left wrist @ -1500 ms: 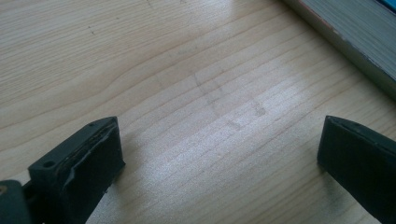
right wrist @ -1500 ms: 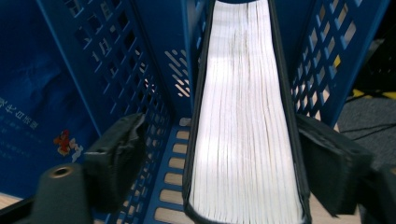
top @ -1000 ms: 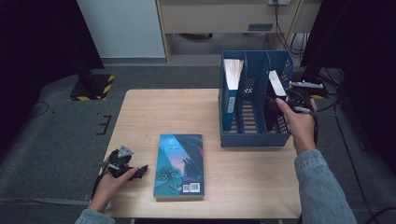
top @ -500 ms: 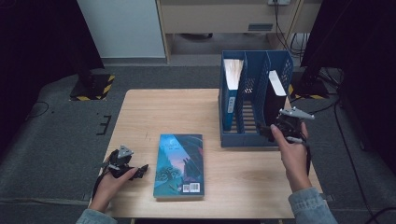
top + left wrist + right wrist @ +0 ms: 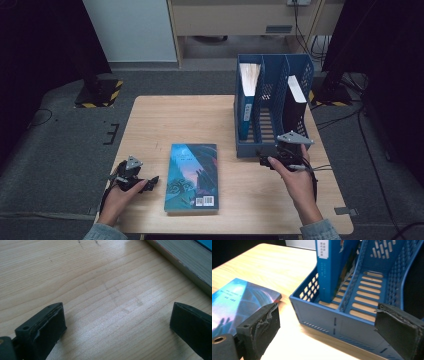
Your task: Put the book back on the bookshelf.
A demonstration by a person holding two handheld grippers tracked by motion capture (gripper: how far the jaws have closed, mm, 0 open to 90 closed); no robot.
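The teal-covered paperback book [image 5: 192, 176] lies flat at the lower centre of the pale wooden desk [image 5: 175, 120], left of the blue slotted plastic file rack [image 5: 272, 145]. Both the left gripper [image 5: 150, 181] and the right gripper [image 5: 263, 161] are wide open and empty. With the book flush on the desk, a jaw may fail to slip under its edge and merely push it, or the right gripper may knock the rack just ahead of it.

teal paperback [image 5: 192, 176] flat on table, cover up, barcode end twd person; blue 3-slot file rack [image 5: 260, 148] at right-rear; blue book [image 5: 247, 100] upright in left slot; black book [image 5: 295, 105] upright in right slot
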